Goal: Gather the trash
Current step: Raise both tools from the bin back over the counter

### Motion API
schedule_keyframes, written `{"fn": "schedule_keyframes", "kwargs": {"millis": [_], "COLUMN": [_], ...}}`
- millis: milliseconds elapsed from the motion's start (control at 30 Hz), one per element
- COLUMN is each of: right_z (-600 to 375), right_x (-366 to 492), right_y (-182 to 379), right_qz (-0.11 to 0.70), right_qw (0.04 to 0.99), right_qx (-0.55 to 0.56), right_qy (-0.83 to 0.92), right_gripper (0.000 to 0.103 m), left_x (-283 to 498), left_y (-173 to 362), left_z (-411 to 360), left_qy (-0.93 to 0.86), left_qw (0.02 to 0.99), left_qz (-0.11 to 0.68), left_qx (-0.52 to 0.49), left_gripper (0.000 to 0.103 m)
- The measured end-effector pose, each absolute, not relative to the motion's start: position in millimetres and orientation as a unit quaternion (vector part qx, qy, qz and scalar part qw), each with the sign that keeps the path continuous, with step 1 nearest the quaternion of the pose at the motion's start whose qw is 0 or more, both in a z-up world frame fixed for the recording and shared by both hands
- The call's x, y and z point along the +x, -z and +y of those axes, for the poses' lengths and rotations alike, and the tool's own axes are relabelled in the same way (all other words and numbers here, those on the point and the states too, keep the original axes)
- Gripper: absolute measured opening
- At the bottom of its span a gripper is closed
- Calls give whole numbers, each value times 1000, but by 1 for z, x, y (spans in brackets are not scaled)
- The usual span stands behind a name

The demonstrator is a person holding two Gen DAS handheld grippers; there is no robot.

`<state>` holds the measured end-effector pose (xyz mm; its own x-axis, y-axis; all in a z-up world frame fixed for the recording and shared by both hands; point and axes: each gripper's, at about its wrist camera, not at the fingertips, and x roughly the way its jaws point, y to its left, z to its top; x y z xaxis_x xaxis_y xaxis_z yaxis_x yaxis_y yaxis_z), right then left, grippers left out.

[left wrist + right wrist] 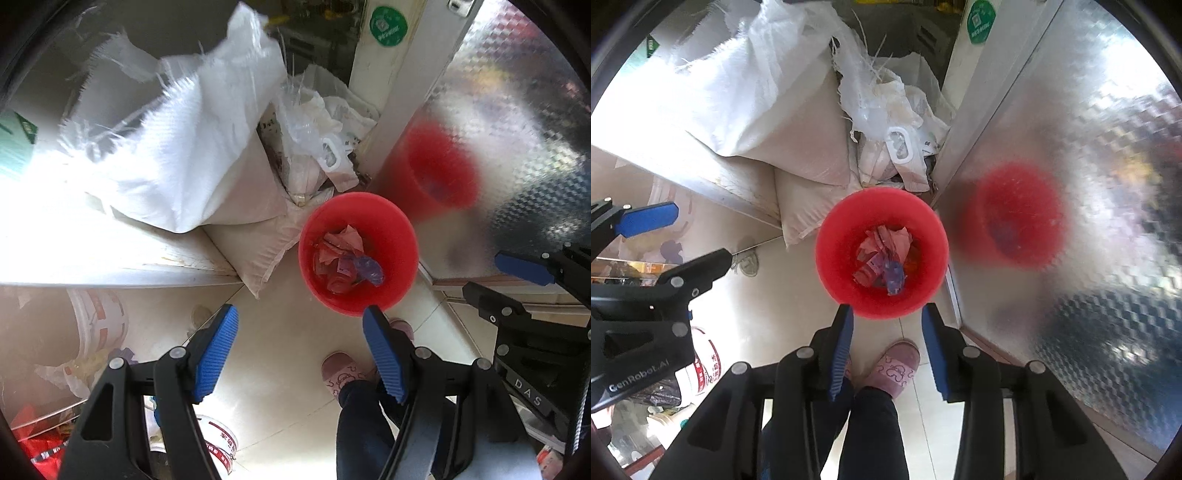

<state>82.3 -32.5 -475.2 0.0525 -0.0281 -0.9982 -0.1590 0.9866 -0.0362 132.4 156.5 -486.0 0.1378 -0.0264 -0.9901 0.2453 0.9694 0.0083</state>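
A red bucket (395, 221) (842, 221) stands on the pale tiled floor, straight below both grippers. Inside it lie crumpled pink paper (341, 242) (886, 238) and a purple wrapper (367, 267) (894, 275). My left gripper (299, 314) hangs open above the bucket's near rim, with nothing between its blue pads. It also shows at the left edge of the right wrist view, left gripper (690, 236). My right gripper (887, 310) is open too, narrower, and holds nothing. In the left wrist view the right gripper (495, 277) is at the right edge.
White woven sacks (192, 147) (746, 96) and crumpled plastic bags (317, 133) (886, 122) pile up behind the bucket. A shiny patterned metal panel (517, 129) (1071, 147) on the right mirrors the bucket. A person's pink slippers (338, 371) (897, 363) stand close. White pails (99, 317) are at lower left.
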Motion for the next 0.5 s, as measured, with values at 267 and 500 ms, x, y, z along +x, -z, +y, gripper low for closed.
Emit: {"fn": "schedule_keyframes", "kwargs": {"millis": [267, 500], "right_z": [-28, -27], "right_x": [70, 54], "right_y": [411, 337], "right_qz": [664, 639], "right_qw": [744, 767], "right_qx": [-69, -55], "right_qy": [-42, -32], "right_gripper": [47, 59], "left_x": [114, 93], "left_y": [417, 343], "left_z": [159, 159], "left_qy": [87, 96], "left_qw": [759, 778], "left_qz": [641, 618], "left_qx": [68, 62], "left_gripper": [68, 74]}}
